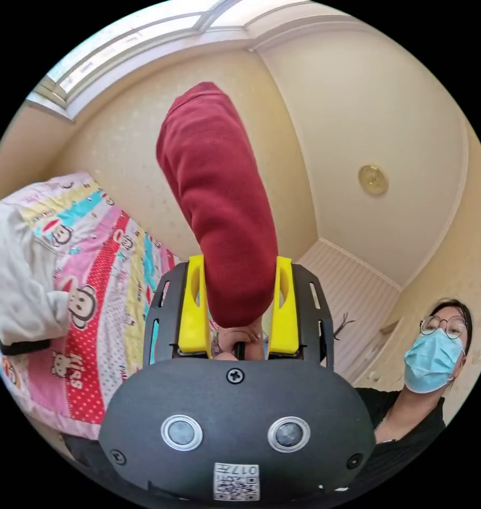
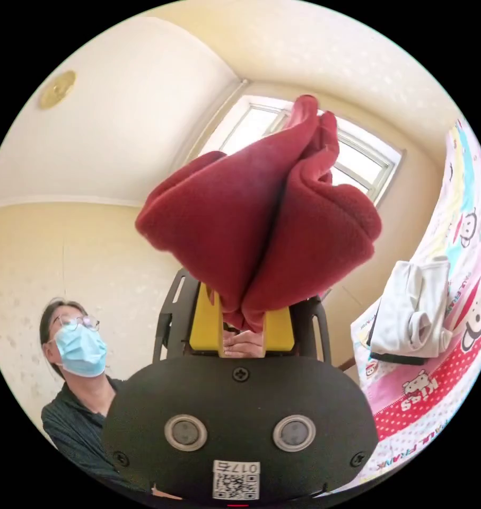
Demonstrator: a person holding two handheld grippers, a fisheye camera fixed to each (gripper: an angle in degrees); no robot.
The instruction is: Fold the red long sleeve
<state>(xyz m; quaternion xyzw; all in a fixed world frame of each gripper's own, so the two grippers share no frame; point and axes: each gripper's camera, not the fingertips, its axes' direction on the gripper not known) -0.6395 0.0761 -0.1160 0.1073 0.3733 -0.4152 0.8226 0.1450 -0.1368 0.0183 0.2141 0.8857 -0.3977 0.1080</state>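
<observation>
The red long sleeve stands up as a thick tube of cloth between the yellow jaws of my left gripper. Both jaws press on its sides, so the gripper is shut on it. In the right gripper view a bunched, folded mass of the same red garment rises from my right gripper. Its yellow jaws are close together and pinch the cloth, whose folds hide the jaw tips. Fingers of a hand show behind the jaws in both views.
A pink cartoon-print bedspread carries a folded white garment lying on something black. A person in a mask and dark top is close by. A window and a ceiling lamp are overhead.
</observation>
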